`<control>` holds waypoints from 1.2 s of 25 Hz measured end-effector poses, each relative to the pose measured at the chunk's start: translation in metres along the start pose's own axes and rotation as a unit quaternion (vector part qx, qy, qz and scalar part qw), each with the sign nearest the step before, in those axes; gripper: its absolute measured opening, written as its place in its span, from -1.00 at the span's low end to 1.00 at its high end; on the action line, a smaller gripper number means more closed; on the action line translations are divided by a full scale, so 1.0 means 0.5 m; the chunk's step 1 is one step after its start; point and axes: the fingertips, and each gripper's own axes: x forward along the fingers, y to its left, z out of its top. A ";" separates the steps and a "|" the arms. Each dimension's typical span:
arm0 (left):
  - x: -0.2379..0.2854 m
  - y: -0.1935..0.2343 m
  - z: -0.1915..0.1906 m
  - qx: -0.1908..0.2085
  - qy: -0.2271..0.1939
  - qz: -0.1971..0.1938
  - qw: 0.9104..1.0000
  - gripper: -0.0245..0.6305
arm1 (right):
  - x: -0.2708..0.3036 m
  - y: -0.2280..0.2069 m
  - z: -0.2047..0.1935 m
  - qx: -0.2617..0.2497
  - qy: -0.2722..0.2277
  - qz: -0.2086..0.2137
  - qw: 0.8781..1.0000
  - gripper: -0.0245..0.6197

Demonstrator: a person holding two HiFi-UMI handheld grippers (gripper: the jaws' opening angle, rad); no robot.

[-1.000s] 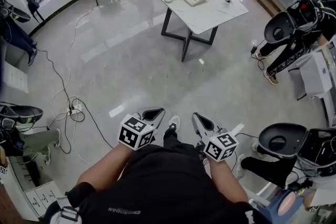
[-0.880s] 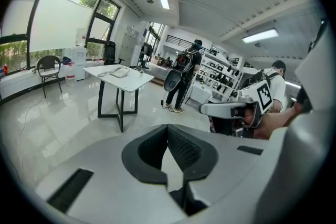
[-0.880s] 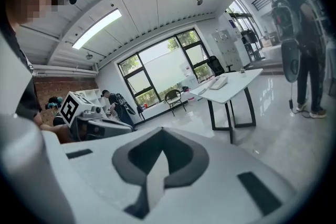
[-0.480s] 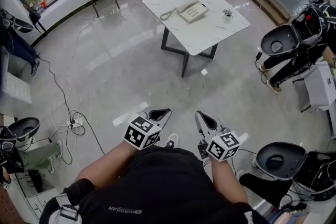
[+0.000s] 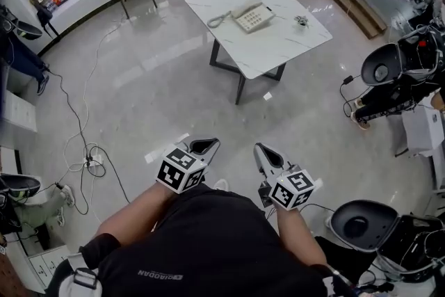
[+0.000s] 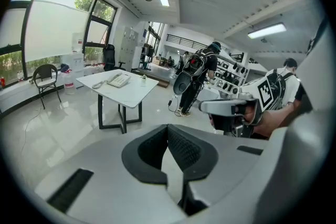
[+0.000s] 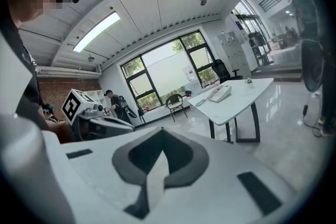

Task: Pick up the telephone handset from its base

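Left tool (image 5: 204, 145) and right tool (image 5: 264, 151) are both pressed together with nothing in either, side by side low in front of the person, above the glossy grey floor (image 5: 160, 80). Cream telephone handset (image 5: 243, 10) sits on its cream push-button base (image 5: 259, 17) on the white marble-look square worktop (image 5: 278, 45), well apart from both tools.

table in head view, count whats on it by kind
phone: 1
small dark item: 1
total: 2
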 end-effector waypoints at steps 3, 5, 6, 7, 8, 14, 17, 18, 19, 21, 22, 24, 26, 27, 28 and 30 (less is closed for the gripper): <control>0.009 0.004 0.008 -0.003 0.003 0.004 1.000 -0.92 | 0.004 -0.015 -0.001 0.004 0.001 0.002 1.000 -0.93; 0.017 0.009 0.016 -0.002 0.006 0.009 1.000 -0.92 | 0.003 -0.024 0.000 0.010 0.000 0.002 1.000 -0.93; 0.024 0.012 0.022 -0.001 0.006 0.011 1.000 -0.92 | 0.002 -0.029 0.000 0.012 0.000 0.002 1.000 -0.93; 0.030 0.015 0.030 -0.001 0.004 0.014 1.000 -0.92 | 0.003 -0.036 0.000 0.013 0.001 0.002 1.000 -0.93; 0.037 0.018 0.040 -0.002 0.001 0.016 1.000 -0.92 | 0.003 -0.045 -0.001 0.015 0.003 0.001 1.000 -0.93; 0.052 0.026 0.083 -0.002 -0.014 0.021 1.000 -0.92 | 0.011 -0.089 0.012 0.031 0.008 -0.007 0.999 -0.93; 0.053 0.035 0.070 -0.011 -0.004 0.026 1.000 -0.92 | 0.022 -0.092 0.021 0.030 0.006 -0.003 1.000 -0.93; 0.056 0.035 0.065 -0.013 0.000 0.025 1.000 -0.92 | 0.025 -0.095 0.023 0.032 0.004 -0.003 0.999 -0.93; 0.060 0.034 0.062 -0.014 0.003 0.022 1.000 -0.92 | 0.026 -0.099 0.024 0.034 0.003 -0.004 0.999 -0.93; 0.070 0.034 0.058 -0.010 0.010 0.016 1.000 -0.92 | 0.029 -0.106 0.020 0.038 0.002 -0.009 0.999 -0.93; 0.075 0.037 0.056 -0.008 0.013 0.014 1.000 -0.92 | 0.031 -0.108 0.016 0.040 0.002 -0.011 0.999 -0.93; 0.087 0.046 0.058 -0.006 0.015 0.010 1.000 -0.92 | 0.035 -0.113 0.008 0.043 0.002 -0.015 0.999 -0.93; 0.104 0.054 0.073 -0.001 0.013 0.005 1.000 -0.92 | 0.037 -0.121 0.008 0.041 0.002 -0.021 0.999 -0.93; 0.114 0.058 0.084 0.003 0.012 0.000 1.000 -0.92 | 0.037 -0.127 0.011 0.040 0.002 -0.026 0.999 -0.93; 0.125 0.061 0.097 0.007 0.010 -0.005 1.000 -0.92 | 0.038 -0.134 0.015 0.039 0.001 -0.032 0.999 -0.93; 0.142 0.067 0.123 0.013 0.003 -0.016 1.000 -0.92 | 0.040 -0.144 0.025 0.041 -0.003 -0.043 0.998 -0.93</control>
